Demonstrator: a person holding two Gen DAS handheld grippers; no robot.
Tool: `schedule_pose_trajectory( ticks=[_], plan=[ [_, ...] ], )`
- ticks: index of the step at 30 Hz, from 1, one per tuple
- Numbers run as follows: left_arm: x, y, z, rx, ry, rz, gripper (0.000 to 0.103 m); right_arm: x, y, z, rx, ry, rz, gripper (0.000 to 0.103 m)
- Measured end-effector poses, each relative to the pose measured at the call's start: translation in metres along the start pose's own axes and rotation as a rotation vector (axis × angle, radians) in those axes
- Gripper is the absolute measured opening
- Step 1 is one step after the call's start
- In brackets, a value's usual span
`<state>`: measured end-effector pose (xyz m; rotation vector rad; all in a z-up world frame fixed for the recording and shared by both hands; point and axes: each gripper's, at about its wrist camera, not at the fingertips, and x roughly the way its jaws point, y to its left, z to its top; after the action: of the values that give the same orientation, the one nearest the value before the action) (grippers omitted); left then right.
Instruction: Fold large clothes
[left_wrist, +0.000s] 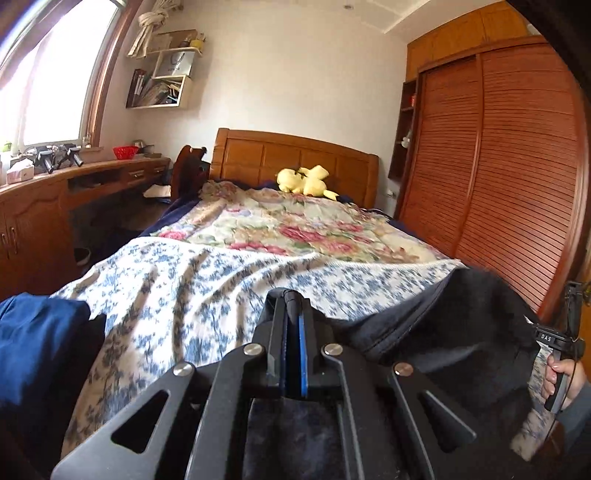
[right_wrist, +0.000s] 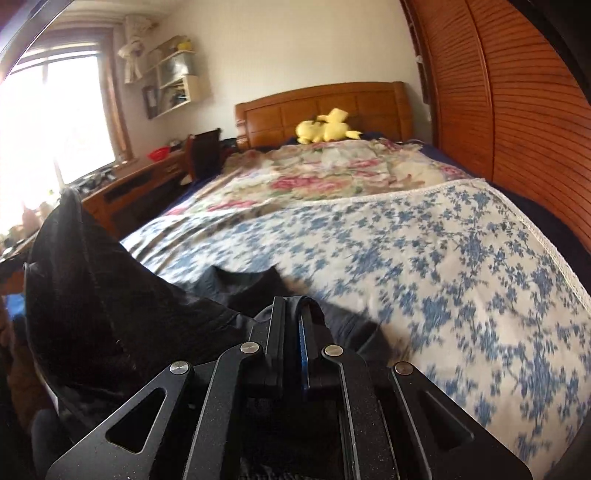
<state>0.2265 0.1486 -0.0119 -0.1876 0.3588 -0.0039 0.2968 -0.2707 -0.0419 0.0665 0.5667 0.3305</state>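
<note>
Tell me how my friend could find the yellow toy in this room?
Look at the wooden headboard at the far end of the bed. Right against it, past the pink rose quilt, lies the yellow plush toy. It is the only bright yellow thing on the bed.

The left tool (left_wrist: 291, 306) was clamped on a dark garment (left_wrist: 443, 332) that lay over the blue-flowered bedspread (left_wrist: 184, 288); a yellow plush toy (left_wrist: 306, 181) lay by the headboard (left_wrist: 295, 158).

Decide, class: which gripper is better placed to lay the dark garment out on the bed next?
Probably the right gripper. Both are shut on the dark garment, but the right faces open blue-flowered bedspread, while the left gripper has a blue garment beside it.
</note>
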Motion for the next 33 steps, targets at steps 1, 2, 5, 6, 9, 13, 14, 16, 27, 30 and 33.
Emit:
schedule_pose_trajectory(
  ticks=[1, 2, 5, 6, 9, 13, 14, 16, 27, 30, 33],
  plan=[
    [0.007, 0.001, 0.002, -0.003, 0.0, -0.007, 0.002, 0.011, -0.004, 0.003, -0.003, 0.004, -0.021, 0.004],
    [0.018, 0.003, 0.003, -0.01, 0.006, -0.029, 0.002, 0.022, -0.007, 0.005, -0.006, 0.008, -0.033, 0.004],
    [0.043, 0.003, 0.0, -0.002, 0.022, -0.036, 0.002, 0.055, -0.015, 0.008, -0.014, 0.047, -0.056, 0.004],
    [0.05, 0.004, -0.004, 0.008, 0.023, -0.03, 0.002, 0.062, -0.015, 0.007, -0.022, 0.058, -0.063, 0.004],
    [0.061, 0.009, -0.011, 0.001, 0.041, -0.041, 0.003, 0.083, -0.014, 0.004, -0.051, 0.089, -0.082, 0.004],
    [0.07, 0.009, -0.015, 0.026, 0.072, -0.05, 0.003, 0.098, -0.008, -0.003, -0.084, 0.119, -0.119, 0.004],
    [0.071, 0.008, -0.016, 0.033, 0.079, -0.055, 0.003, 0.101, -0.007, -0.004, -0.089, 0.124, -0.126, 0.004],
    [0.076, 0.008, -0.018, 0.034, 0.096, -0.067, 0.003, 0.107, -0.005, -0.006, -0.101, 0.142, -0.147, 0.004],
    [0.091, 0.014, -0.035, 0.041, 0.2, -0.091, 0.008, 0.118, 0.011, -0.015, -0.163, 0.197, -0.262, 0.008],
    [0.086, 0.015, -0.034, 0.045, 0.193, -0.096, 0.011, 0.113, 0.018, -0.011, -0.157, 0.212, -0.281, 0.015],
    [0.077, 0.019, -0.032, 0.037, 0.182, -0.088, 0.013, 0.105, 0.027, -0.003, -0.172, 0.193, -0.295, 0.037]
  ],
)
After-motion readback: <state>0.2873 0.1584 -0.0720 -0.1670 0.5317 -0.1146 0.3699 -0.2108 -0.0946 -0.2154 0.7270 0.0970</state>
